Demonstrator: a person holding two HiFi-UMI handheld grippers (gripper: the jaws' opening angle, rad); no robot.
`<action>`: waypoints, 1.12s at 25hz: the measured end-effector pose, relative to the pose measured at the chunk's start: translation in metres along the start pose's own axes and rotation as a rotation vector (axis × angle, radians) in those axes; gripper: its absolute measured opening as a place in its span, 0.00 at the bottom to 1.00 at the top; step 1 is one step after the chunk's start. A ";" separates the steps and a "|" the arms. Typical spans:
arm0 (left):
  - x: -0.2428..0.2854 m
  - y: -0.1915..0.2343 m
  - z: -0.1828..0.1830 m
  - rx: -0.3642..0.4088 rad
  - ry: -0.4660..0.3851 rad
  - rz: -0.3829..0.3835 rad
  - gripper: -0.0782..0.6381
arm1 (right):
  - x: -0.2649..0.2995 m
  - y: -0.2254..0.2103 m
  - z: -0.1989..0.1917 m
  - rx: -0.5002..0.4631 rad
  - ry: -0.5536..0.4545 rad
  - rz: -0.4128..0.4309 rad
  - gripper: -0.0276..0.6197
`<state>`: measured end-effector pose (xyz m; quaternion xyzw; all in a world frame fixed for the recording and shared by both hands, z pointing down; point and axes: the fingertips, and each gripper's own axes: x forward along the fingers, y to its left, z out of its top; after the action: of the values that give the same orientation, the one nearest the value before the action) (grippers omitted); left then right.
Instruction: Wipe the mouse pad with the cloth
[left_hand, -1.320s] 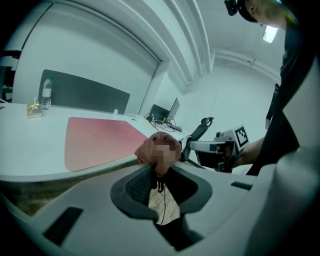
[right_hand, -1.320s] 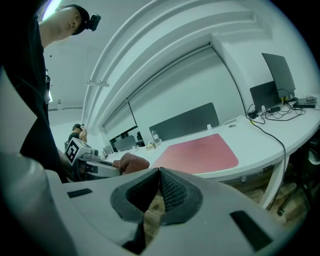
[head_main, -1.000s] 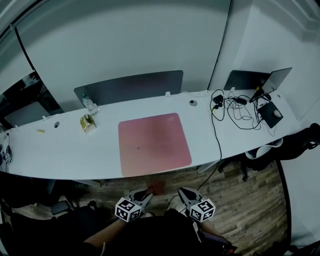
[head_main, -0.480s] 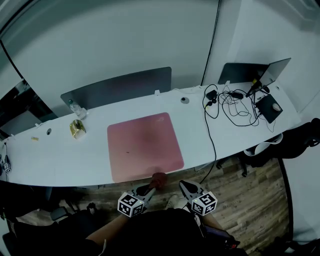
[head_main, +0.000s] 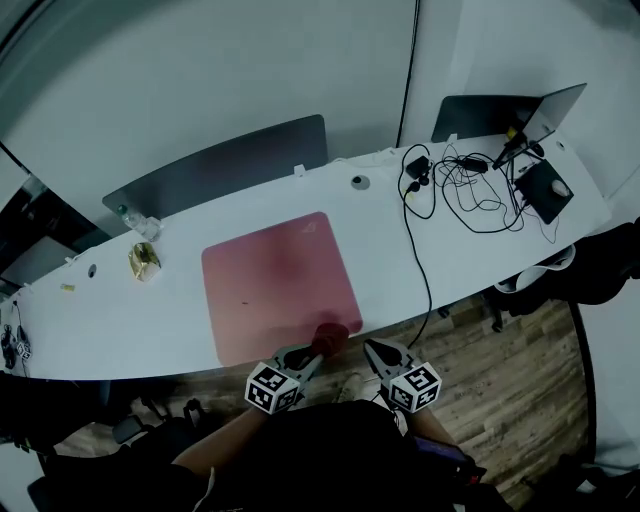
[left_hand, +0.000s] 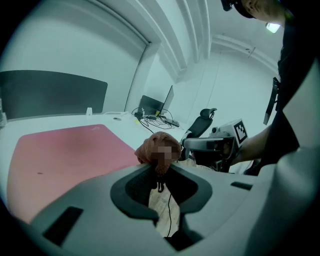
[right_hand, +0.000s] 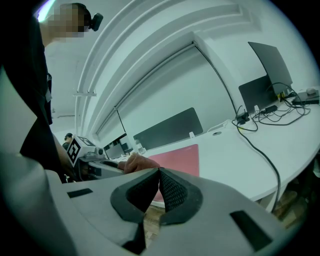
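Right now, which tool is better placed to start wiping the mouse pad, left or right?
Left. The left tool is shut on the cloth, which sits at the near edge of the mouse pad. The right tool is shut with nothing in it, so it should probably wait.

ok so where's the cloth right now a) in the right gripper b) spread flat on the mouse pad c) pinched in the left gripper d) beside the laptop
c: the left gripper view shows the cloth bunched up and clamped in the jaws of the left gripper, while the right gripper is shut on nothing.
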<state>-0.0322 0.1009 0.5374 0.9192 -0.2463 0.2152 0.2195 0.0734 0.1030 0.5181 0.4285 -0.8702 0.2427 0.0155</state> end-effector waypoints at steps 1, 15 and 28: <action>0.007 0.002 0.002 0.003 0.009 -0.004 0.21 | 0.001 -0.005 0.002 0.002 -0.002 -0.003 0.08; 0.104 0.016 -0.005 0.203 0.241 -0.009 0.21 | -0.007 -0.049 0.004 0.057 -0.007 -0.026 0.08; 0.128 0.026 -0.020 0.235 0.400 0.014 0.21 | -0.016 -0.077 0.014 0.072 -0.030 -0.033 0.08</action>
<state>0.0483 0.0446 0.6262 0.8758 -0.1775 0.4218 0.1538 0.1437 0.0689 0.5339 0.4465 -0.8540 0.2669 -0.0091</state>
